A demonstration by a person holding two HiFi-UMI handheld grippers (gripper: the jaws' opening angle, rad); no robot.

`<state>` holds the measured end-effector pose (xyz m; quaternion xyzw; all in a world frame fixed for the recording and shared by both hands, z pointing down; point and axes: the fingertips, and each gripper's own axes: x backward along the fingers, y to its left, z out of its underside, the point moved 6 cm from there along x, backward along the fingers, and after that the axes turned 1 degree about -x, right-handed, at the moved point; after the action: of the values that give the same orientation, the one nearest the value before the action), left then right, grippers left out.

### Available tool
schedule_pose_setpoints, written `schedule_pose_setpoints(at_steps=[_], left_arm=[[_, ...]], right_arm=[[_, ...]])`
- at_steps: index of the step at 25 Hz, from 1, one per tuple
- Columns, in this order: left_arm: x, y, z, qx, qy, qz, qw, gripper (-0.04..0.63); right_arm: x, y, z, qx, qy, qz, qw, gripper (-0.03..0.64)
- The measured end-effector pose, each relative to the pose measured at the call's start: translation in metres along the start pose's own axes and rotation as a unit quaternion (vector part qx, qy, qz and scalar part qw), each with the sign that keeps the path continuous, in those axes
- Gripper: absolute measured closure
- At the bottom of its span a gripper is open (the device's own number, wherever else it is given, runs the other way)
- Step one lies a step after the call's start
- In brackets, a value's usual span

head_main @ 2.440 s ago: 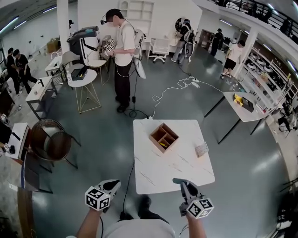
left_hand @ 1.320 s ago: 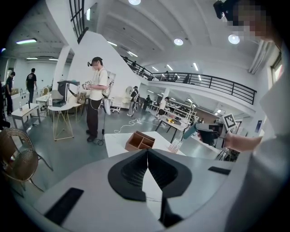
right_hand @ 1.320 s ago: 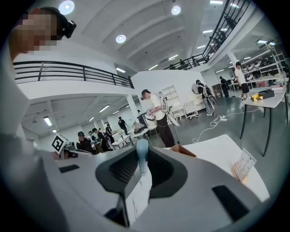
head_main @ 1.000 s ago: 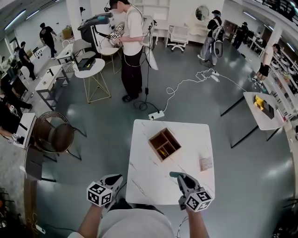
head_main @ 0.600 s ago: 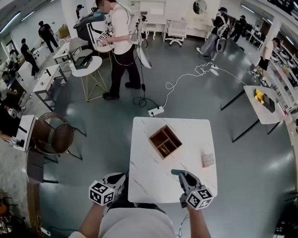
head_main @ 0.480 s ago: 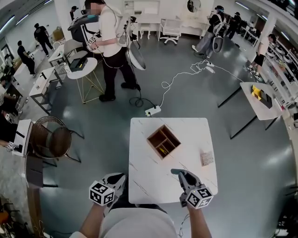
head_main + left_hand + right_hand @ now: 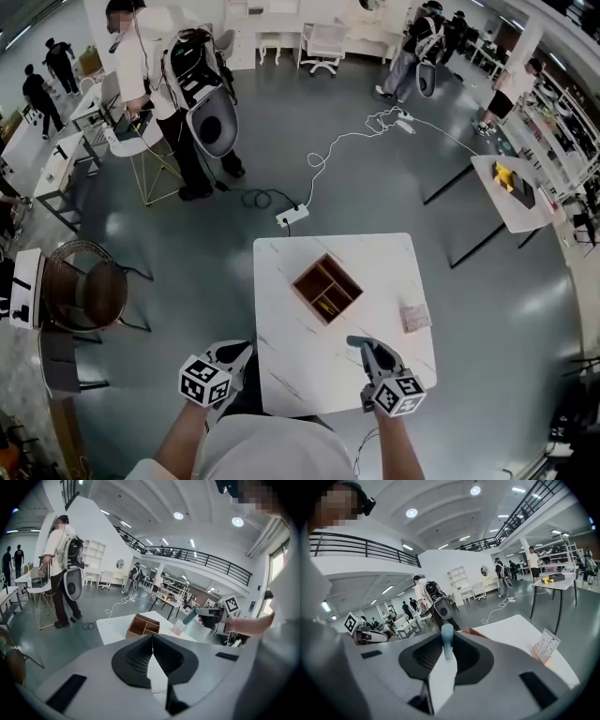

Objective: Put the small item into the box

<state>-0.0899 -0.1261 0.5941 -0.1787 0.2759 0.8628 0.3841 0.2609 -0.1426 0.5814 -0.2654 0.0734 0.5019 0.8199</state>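
An open wooden box (image 7: 324,288) with several compartments stands in the middle of a white square table (image 7: 375,262); something yellow lies in one compartment. The small item (image 7: 413,317), a flat pale packet, lies near the table's right edge. In the right gripper view the small item (image 7: 545,646) stands off to the right, and the box (image 7: 474,632) is mostly hidden behind the jaws. My right gripper (image 7: 359,343) hovers shut and empty over the table's near part. My left gripper (image 7: 242,349) is shut and empty, just off the table's near-left corner. The left gripper view looks at the box (image 7: 143,625).
A power strip (image 7: 291,217) and white cable lie on the floor beyond the table. A brown round chair (image 7: 89,291) stands to the left. A person with a backpack (image 7: 173,94) stands far left by small tables. Another white table (image 7: 511,192) is at the right.
The table now sits a little closer under my grippers. The person in the white shirt has walked left, away from the table. Both grippers stay shut and low.
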Motion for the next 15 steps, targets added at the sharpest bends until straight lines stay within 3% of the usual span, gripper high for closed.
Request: schedule_pose_setpoints(at_steps=[15], left_arm=[[-0.053, 0.067, -0.006, 0.006, 0.043, 0.061, 0.9972, 0.581]], right_arm=[[-0.094, -0.010, 0.014, 0.001, 0.048, 0.059, 0.997, 0.535]])
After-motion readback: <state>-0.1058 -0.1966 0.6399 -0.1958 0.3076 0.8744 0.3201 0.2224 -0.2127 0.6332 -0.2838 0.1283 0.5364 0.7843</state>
